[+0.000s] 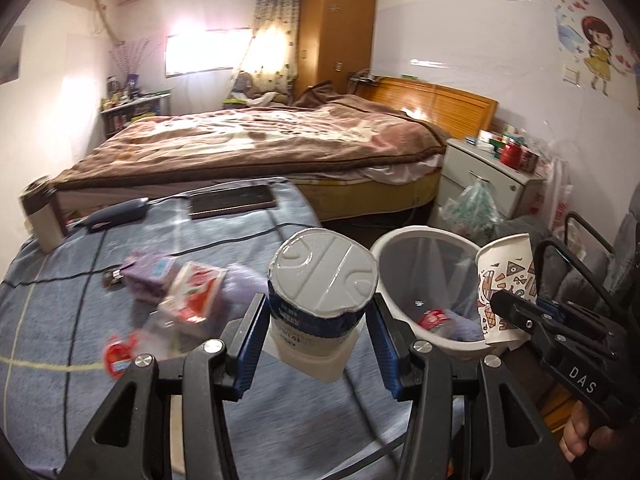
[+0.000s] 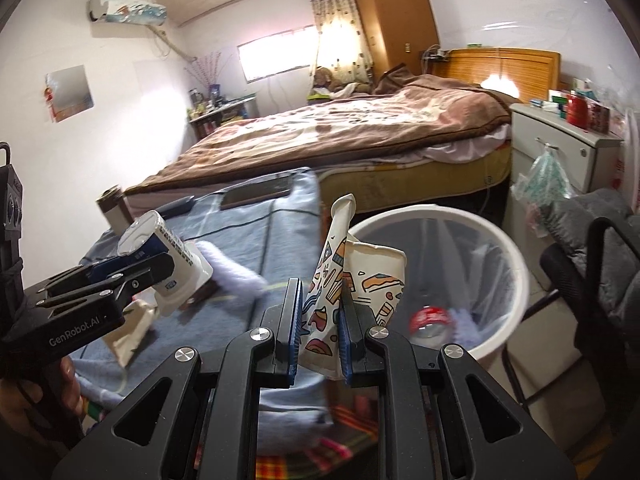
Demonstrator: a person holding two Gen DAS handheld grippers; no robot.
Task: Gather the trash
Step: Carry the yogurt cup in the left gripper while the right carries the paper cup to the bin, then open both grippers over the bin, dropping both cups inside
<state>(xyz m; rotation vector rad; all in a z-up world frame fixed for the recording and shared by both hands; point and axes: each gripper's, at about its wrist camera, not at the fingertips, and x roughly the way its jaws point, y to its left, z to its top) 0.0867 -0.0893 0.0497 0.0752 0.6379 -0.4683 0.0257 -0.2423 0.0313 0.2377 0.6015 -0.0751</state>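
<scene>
Gripping a yogurt tub (image 1: 322, 280) by its sides, the left claw (image 1: 320, 344) holds it foil-top up above the blue blanket (image 1: 60, 320) — just beside the white waste bin (image 1: 420, 240). The right claw (image 2: 318, 340) is pinched tight on a crushed patterned paper cup (image 2: 352, 280), which stands up between the blue pads at the bin's near rim. Inside the bin lie a red wrapper (image 2: 430, 318) and something pale purple. Back on the blanket more litter waits: a purple carton (image 1: 150, 276), a red-and-white carton (image 1: 196, 292) and a red scrap (image 1: 118, 360) — all blurred.
</scene>
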